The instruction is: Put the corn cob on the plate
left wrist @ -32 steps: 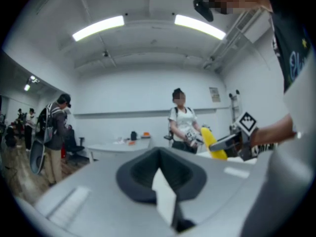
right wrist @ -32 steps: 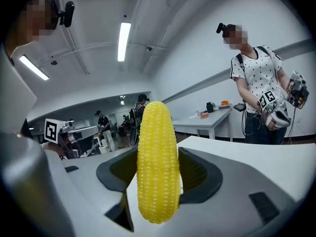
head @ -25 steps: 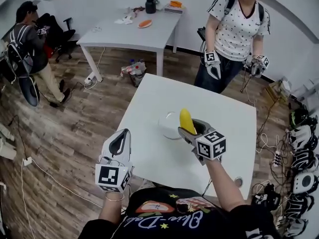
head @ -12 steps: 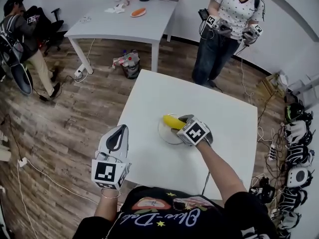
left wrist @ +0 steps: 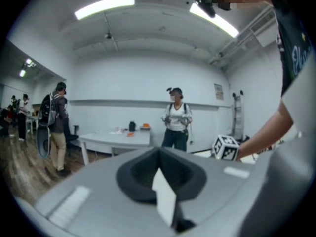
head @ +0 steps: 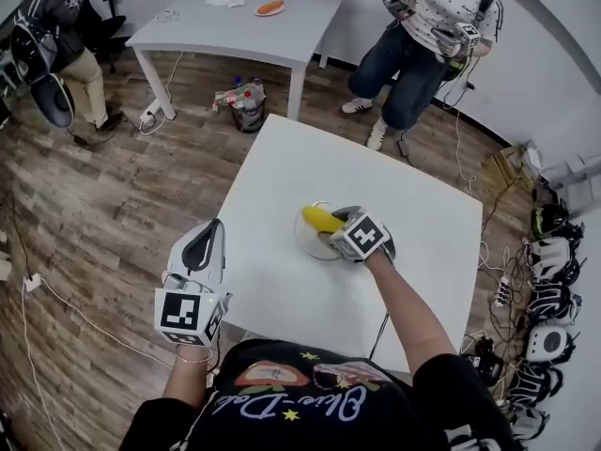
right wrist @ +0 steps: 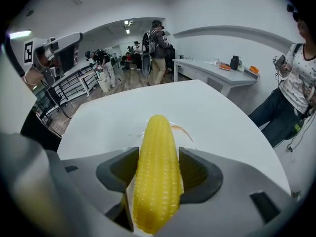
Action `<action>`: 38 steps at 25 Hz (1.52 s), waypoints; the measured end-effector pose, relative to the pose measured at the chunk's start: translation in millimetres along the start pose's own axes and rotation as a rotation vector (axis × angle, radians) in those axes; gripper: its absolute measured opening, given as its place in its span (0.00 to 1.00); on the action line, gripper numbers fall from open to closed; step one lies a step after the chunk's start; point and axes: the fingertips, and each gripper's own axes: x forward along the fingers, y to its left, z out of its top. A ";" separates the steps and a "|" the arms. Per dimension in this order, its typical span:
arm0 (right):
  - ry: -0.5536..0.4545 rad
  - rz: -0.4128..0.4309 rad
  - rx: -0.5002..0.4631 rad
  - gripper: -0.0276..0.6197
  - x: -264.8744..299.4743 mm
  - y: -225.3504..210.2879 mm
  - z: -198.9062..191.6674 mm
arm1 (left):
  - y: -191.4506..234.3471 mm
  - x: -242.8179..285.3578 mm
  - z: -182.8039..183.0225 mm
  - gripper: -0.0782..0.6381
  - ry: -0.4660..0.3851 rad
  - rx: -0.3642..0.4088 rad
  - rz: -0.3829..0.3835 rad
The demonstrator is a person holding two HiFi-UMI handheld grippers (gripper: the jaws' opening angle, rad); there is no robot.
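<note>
My right gripper (head: 340, 229) is clamped on the corn cob (head: 320, 219), held flat and low over the plate (head: 306, 248) mid-tabletop, so letting go should drop it right in. The left gripper (head: 207, 244), jaws together and empty, hangs off the tabletop's left edge, out of the way.

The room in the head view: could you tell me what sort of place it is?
Probably a lab or office used for recording handling tasks: plain white tables, a second person holding marker-cube grippers, and a row of cabled gear.
</note>
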 end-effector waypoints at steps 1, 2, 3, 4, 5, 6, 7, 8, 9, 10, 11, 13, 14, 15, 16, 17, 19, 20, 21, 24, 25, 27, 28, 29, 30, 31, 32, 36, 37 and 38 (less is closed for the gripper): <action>-0.006 0.007 -0.005 0.44 1.3 0.9 -0.1 | -0.2 -1.2 -0.5 0.10 0.000 0.001 0.003; -0.014 0.010 -0.005 0.44 2.1 1.9 -0.5 | -0.8 -2.6 -0.8 0.10 0.001 0.004 0.005; -0.026 0.007 -0.002 0.44 1.6 2.7 -0.9 | -1.3 -4.2 -0.5 0.10 0.001 0.006 0.006; -0.046 -0.003 0.002 0.44 -1.1 2.7 -0.1 | -1.9 -5.8 0.5 0.10 0.000 0.008 0.007; -0.075 -0.019 0.012 0.44 -6.0 1.9 1.9 | -2.4 -7.2 2.0 0.10 -0.002 0.010 0.007; -0.112 -0.040 0.029 0.45 -13.1 0.5 5.0 | -3.0 -8.7 3.6 0.10 -0.005 0.012 0.007; -0.161 -0.066 0.050 0.45 -22.9 -0.6 9.6 | -3.9 -10.4 4.9 0.10 -0.008 0.014 0.006; -0.226 -0.093 0.074 0.44 -35.7 -0.6 16.0 | -5.6 -12.3 6.0 0.10 -0.010 0.018 0.002; -0.307 -0.115 0.102 0.44 -51.2 0.9 23.8 | -8.1 -14.1 6.9 0.10 -0.013 0.025 -0.004; -0.396 -0.129 0.133 0.44 -68.3 3.9 32.1 | -11.4 -15.4 7.7 0.10 -0.016 0.034 -0.010; -0.484 -0.139 0.162 0.43 -85.5 7.5 39.4 | -15.0 -16.1 8.7 0.10 -0.020 0.041 -0.018; -0.630 -0.157 0.201 0.08 -115.8 15.4 48.9 | -23.2 -15.8 11.1 0.10 -0.034 0.043 -0.036; -0.681 -0.165 0.212 0.07 -128.9 19.8 51.0 | -27.9 -15.1 11.9 0.10 -0.042 0.040 -0.047; -0.721 -0.172 0.225 0.07 -141.2 24.4 51.9 | -32.7 -13.9 12.3 0.10 -0.047 0.038 -0.058; -0.756 -0.177 0.242 0.07 -153.4 29.1 52.6 | -37.4 -12.4 12.4 0.10 -0.048 0.038 -0.069; -0.792 -0.181 0.259 0.07 -165.3 33.7 53.8 | -41.4 -10.8 12.4 0.10 -0.046 0.041 -0.078; -0.847 -0.192 0.274 0.07 -185.0 41.3 56.1 | -47.7 -8.1 12.5 0.10 -0.038 0.047 -0.094; -0.861 -0.201 0.272 0.07 -192.2 43.5 56.3 | -50.6 -7.0 12.8 0.10 -0.035 0.049 -0.100; -0.870 -0.208 0.266 0.07 -198.0 44.6 55.9 | -53.4 -5.9 13.3 0.10 -0.032 0.049 -0.105; -0.886 -0.220 0.255 0.07 -208.7 44.9 54.0 | -60.0 -4.0 14.5 0.10 -0.026 0.054 -0.111; -0.888 -0.223 0.255 0.07 -210.3 44.6 53.2 | -61.4 -3.8 14.9 0.10 -0.024 0.056 -0.112; -0.889 -0.226 0.259 0.07 -211.4 43.3 51.2 | -63.1 -4.2 15.7 0.10 -0.022 0.061 -0.111; -0.889 -0.227 0.260 0.07 -211.6 42.6 50.6 | -63.4 -4.5 16.3 0.10 -0.023 0.062 -0.109; -0.889 -0.227 0.258 0.07 -211.7 42.1 50.8 | -63.3 -4.7 17.1 0.10 -0.023 0.062 -0.107; -0.890 -0.227 0.255 0.07 -211.9 41.9 51.8 | -62.9 -4.5 17.7 0.10 -0.023 0.064 -0.105; -0.892 -0.227 0.252 0.07 -212.1 42.0 53.2 | -62.3 -4.2 18.0 0.10 -0.023 0.065 -0.103; -0.894 -0.226 0.252 0.07 -212.0 42.4 54.6 | -61.7 -3.9 17.9 0.10 -0.022 0.066 -0.102; -0.899 -0.213 0.251 0.07 -210.5 44.0 59.2 | -59.6 -3.7 16.2 0.10 -0.016 0.067 -0.099; -0.900 -0.210 0.249 0.07 -210.5 44.3 60.0 | -59.1 -4.1 16.3 0.10 -0.016 0.065 -0.098; -0.901 -0.206 0.247 0.07 -210.6 44.4 60.6 | -58.7 -4.4 16.6 0.10 -0.015 0.063 -0.097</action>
